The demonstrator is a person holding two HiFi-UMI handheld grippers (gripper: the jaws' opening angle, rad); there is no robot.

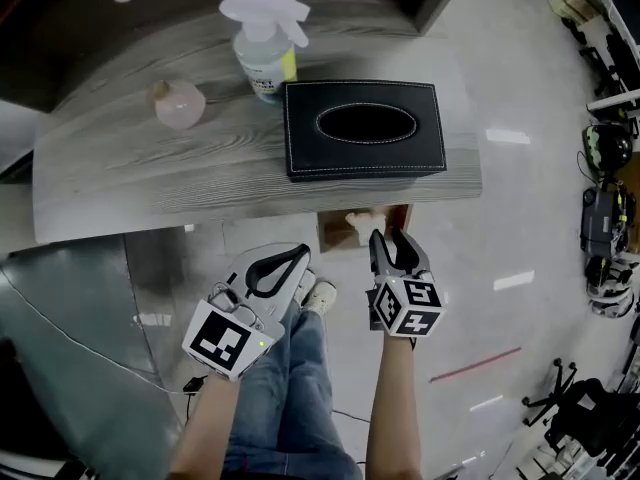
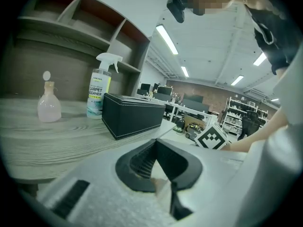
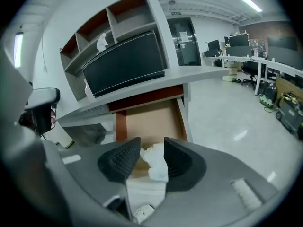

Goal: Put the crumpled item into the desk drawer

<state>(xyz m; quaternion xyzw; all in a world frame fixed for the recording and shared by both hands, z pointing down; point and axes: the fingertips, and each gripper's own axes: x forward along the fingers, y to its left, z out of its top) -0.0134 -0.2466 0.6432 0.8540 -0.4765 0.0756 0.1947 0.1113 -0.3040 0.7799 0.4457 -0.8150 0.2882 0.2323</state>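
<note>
Right hand-held gripper [image 3: 151,148] released, jaws apart at open drawer [image 3: 151,119] front; crumpled tissue [image 3: 156,167] between jaws, over drawer. Left hand-held gripper [image 2: 155,143] clenched shut, empty, beside table [image 2: 57,136] edge.

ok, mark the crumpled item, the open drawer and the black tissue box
crumpled item [image 3: 156,167]: right gripper view, its white middle.
drawer [image 3: 151,117]: right gripper view, bare floor inside.
tissue box [image 1: 365,126]: head view, top slot.

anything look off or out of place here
Nothing really odd. The desk drawer stands open, and a crumpled tissue sits between the parted jaws of the right gripper. The spray bottle and tissue box stand upright, nothing spilled.
</note>
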